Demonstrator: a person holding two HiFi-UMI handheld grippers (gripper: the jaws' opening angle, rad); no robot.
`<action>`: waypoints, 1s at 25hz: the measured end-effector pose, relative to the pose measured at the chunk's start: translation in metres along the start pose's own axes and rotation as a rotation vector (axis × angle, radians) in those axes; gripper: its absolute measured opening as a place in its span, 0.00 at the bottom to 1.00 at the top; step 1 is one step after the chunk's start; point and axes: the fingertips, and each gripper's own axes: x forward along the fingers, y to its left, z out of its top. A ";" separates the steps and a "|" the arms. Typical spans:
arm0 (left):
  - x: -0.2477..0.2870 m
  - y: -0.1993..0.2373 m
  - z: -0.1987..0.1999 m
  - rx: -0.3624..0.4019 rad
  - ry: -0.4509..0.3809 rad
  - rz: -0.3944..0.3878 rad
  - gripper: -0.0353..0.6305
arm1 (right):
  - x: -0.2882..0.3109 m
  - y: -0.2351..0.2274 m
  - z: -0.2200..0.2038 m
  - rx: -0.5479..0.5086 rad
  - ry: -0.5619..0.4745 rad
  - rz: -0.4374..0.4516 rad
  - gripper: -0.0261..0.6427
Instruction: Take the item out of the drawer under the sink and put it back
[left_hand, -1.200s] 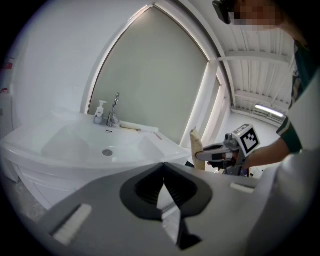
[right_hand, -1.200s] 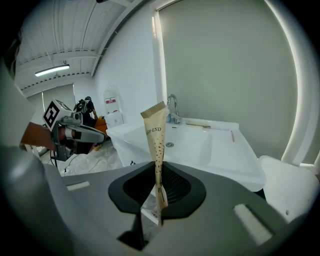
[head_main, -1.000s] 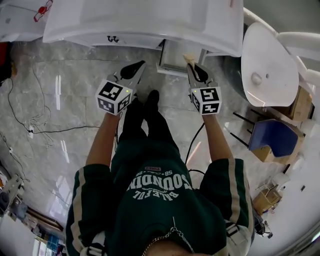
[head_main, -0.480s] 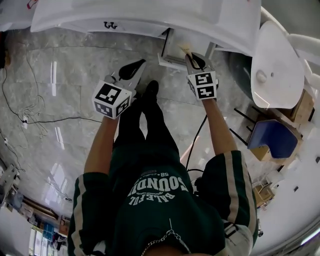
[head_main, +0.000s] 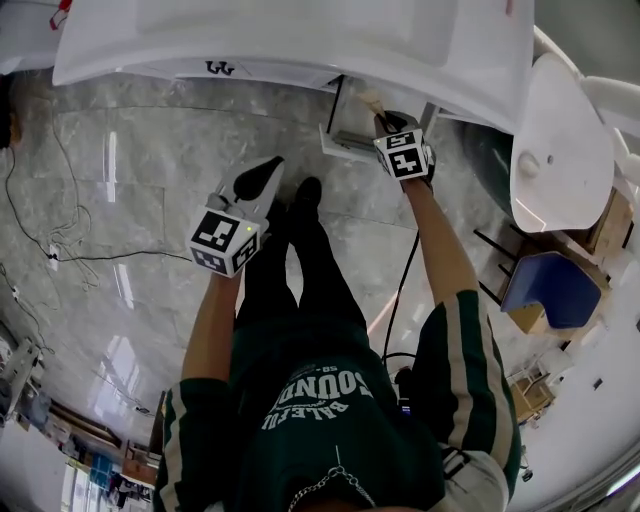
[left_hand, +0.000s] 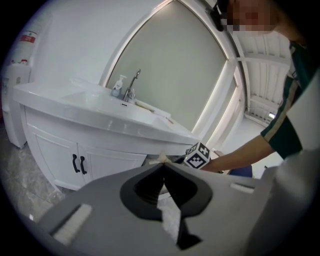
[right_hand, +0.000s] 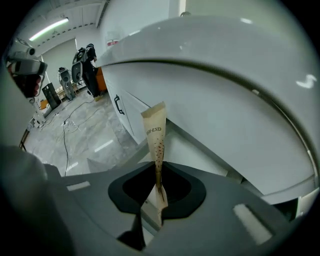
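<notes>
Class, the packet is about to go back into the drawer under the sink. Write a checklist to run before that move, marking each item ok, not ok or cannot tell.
1. Right gripper shut on the packet: ok.
2. Packet stands straight out of the jaws, not skewed: ok.
3. Drawer pulled open: ok.
4. Free space inside the drawer: cannot tell, the counter overhangs it.
5. Left gripper empty, jaws together, off to the side of the drawer: ok.
</notes>
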 end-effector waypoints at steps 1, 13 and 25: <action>0.000 0.002 -0.003 -0.007 0.004 0.005 0.13 | 0.008 -0.005 -0.004 0.004 0.023 -0.004 0.10; -0.003 0.030 -0.022 -0.054 0.047 0.061 0.13 | 0.085 -0.014 -0.056 0.010 0.259 0.022 0.10; -0.005 0.031 -0.005 -0.049 0.045 0.044 0.13 | 0.071 -0.009 -0.028 -0.023 0.207 -0.012 0.17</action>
